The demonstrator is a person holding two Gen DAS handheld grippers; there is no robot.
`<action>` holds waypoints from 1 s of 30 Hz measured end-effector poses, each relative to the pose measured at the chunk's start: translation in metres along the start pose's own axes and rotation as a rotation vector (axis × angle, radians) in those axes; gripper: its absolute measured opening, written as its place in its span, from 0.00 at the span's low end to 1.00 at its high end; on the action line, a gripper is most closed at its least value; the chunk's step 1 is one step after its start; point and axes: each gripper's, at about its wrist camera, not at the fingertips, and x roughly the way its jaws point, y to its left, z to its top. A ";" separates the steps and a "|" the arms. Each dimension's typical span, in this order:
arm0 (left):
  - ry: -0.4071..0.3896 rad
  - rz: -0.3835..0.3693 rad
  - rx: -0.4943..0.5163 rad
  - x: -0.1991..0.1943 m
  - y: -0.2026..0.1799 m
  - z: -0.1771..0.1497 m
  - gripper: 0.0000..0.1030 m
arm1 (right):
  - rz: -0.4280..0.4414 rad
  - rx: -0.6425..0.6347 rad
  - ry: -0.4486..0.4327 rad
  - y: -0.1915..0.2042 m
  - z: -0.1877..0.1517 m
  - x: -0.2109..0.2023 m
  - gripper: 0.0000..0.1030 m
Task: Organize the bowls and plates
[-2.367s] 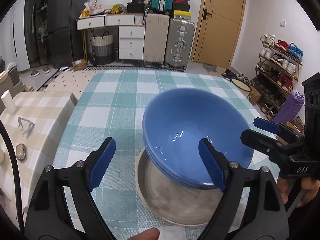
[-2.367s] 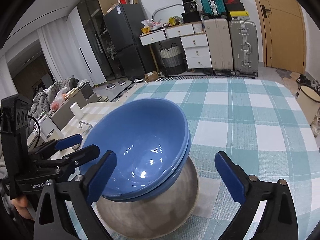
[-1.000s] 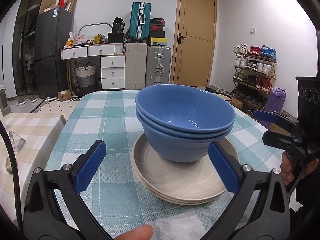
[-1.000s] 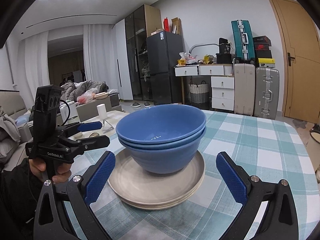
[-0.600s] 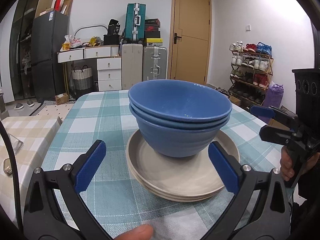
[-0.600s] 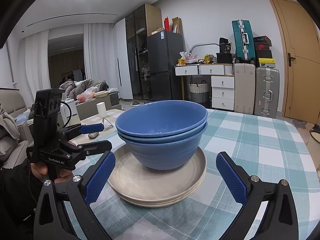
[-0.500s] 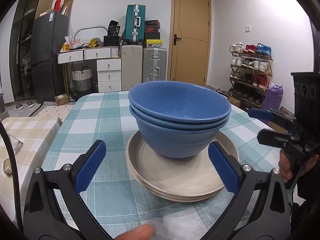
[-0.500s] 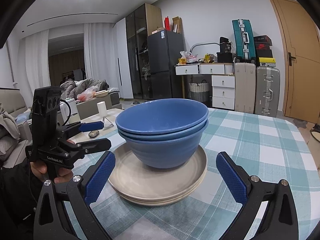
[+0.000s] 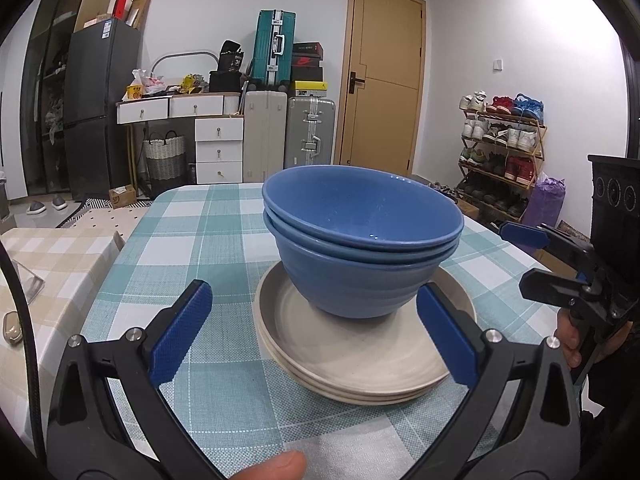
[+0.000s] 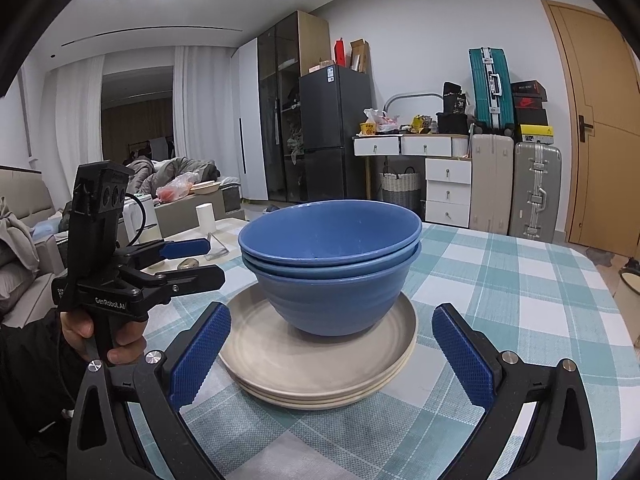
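- The blue bowls, nested, sit in the middle of the stack of beige plates on the checked counter.
- Left hand-held gripper and right hand-held gripper are both spread wide and empty, near the stack.
- Risk: a finger nudging a plate rim could slide the stack, and the tall bowls might tip.

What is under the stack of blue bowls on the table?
The blue bowls stand on a stack of beige plates, which lies on the checked tablecloth. Three plate rims show at the edge. The plate centre under the bowls is covered, so I cannot see it.
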 end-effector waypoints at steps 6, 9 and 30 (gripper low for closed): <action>-0.001 -0.004 -0.001 0.002 0.001 -0.001 0.99 | 0.001 0.002 0.001 0.000 -0.001 -0.001 1.00; -0.002 -0.004 -0.002 0.002 0.001 -0.001 0.99 | 0.004 0.001 0.002 -0.001 -0.001 0.000 1.00; -0.001 -0.005 -0.002 0.000 0.002 0.000 0.99 | 0.005 0.005 0.003 -0.001 -0.002 0.000 1.00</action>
